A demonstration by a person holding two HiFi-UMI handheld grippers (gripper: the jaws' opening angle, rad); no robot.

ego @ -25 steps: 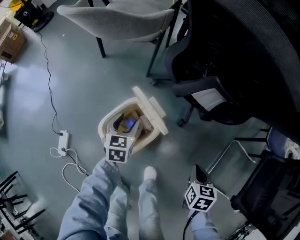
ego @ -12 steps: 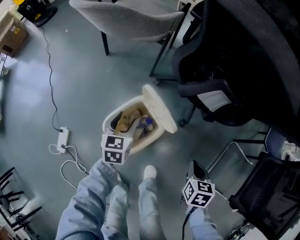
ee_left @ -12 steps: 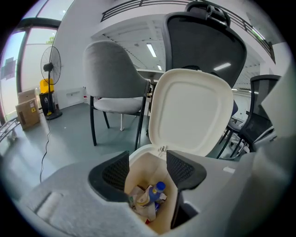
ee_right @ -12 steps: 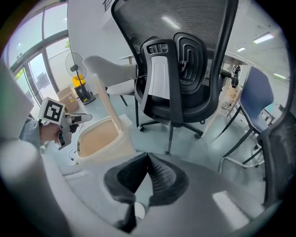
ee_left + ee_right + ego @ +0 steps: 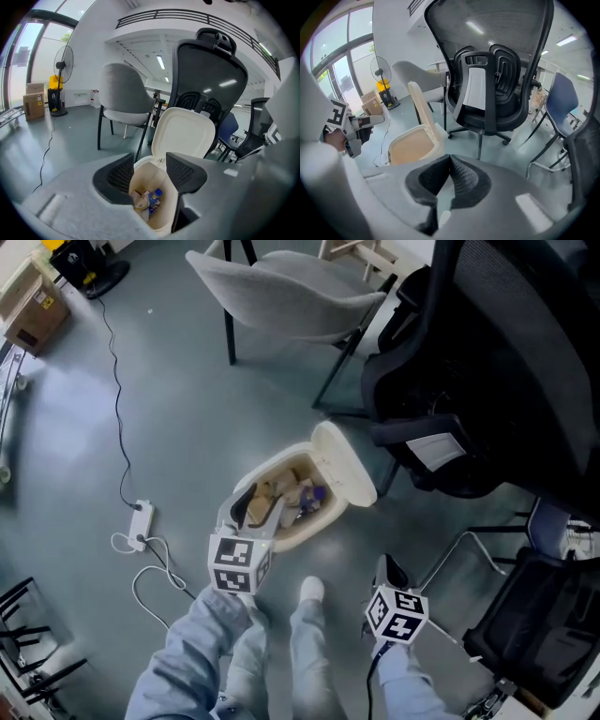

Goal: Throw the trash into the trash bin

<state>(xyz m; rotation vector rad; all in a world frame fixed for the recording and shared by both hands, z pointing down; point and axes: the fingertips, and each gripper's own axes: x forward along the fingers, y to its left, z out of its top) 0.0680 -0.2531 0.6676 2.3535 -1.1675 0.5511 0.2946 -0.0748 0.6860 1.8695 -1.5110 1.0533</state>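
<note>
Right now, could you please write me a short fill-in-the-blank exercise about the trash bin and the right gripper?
1. The lid of the trash bin stands ___.
2. The bottle lying inside the bin has a ___ cap.
3. The jaws of the right gripper are ___, with nothing between them.
Missing words: open; blue; shut.
</note>
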